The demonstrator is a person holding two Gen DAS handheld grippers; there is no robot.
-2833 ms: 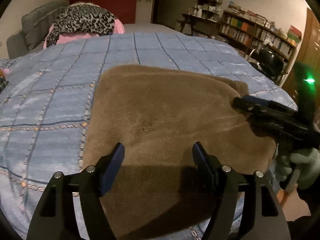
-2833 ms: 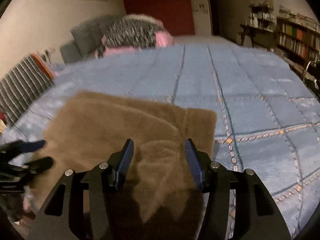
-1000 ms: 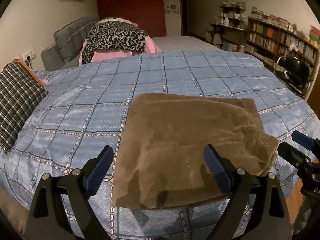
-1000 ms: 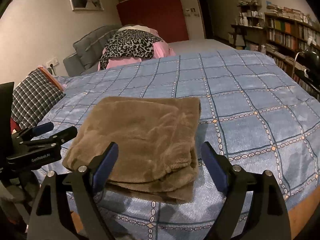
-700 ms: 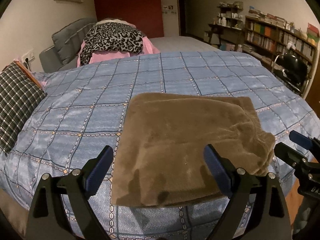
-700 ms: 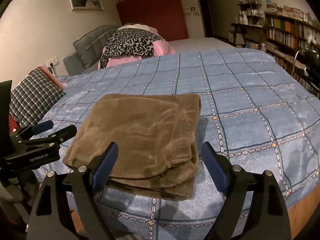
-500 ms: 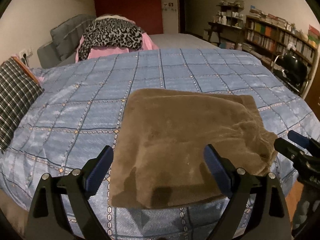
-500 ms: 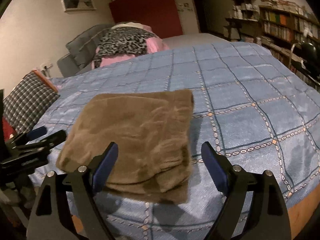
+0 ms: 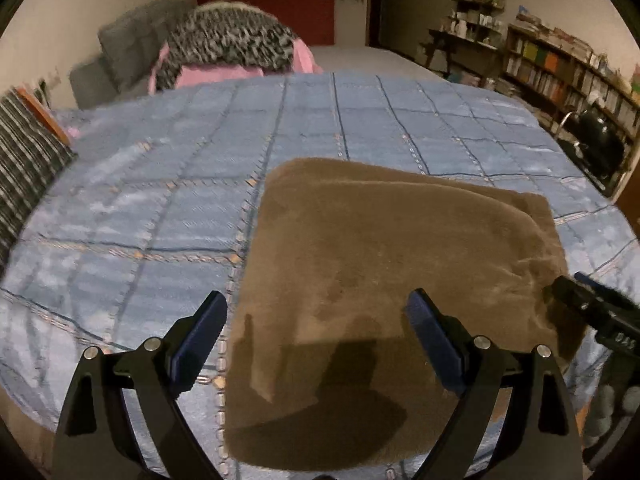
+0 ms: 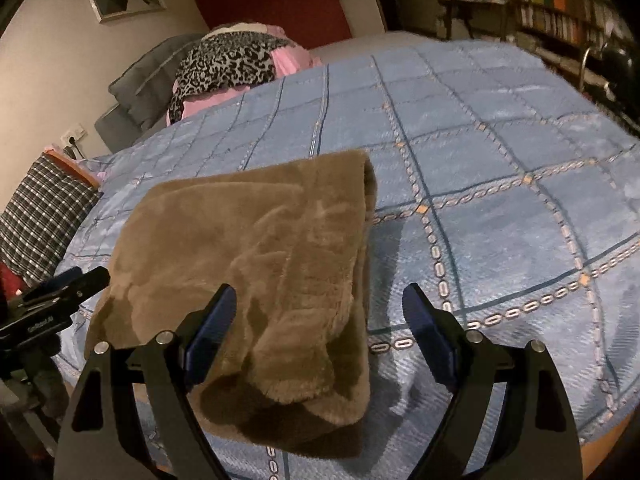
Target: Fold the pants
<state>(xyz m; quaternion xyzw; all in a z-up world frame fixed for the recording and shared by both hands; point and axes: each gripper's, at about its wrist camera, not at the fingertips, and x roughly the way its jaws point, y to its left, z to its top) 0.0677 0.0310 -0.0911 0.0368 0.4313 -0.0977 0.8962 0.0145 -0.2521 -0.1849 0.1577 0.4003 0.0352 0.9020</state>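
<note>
The brown fleece pants (image 9: 392, 264) lie folded into a thick rectangle on the blue checked bedspread (image 9: 160, 208), near the bed's front edge. In the right wrist view the pants (image 10: 256, 256) show stacked layers at the near end. My left gripper (image 9: 316, 324) is open and empty, hovering over the near part of the pants. My right gripper (image 10: 320, 316) is open and empty over the right end of the pants. The right gripper shows at the right edge of the left wrist view (image 9: 592, 308). The left gripper shows at the left of the right wrist view (image 10: 60, 292).
A leopard-print and pink pile (image 10: 236, 60) lies at the far end of the bed by a grey headboard (image 10: 144, 80). A plaid pillow (image 10: 40, 208) sits at the left. Bookshelves (image 9: 560, 68) and a black chair (image 9: 596, 148) stand at the right.
Both grippers have moved closer and lower toward the folded pants. Both stay open. The pants have not moved.
</note>
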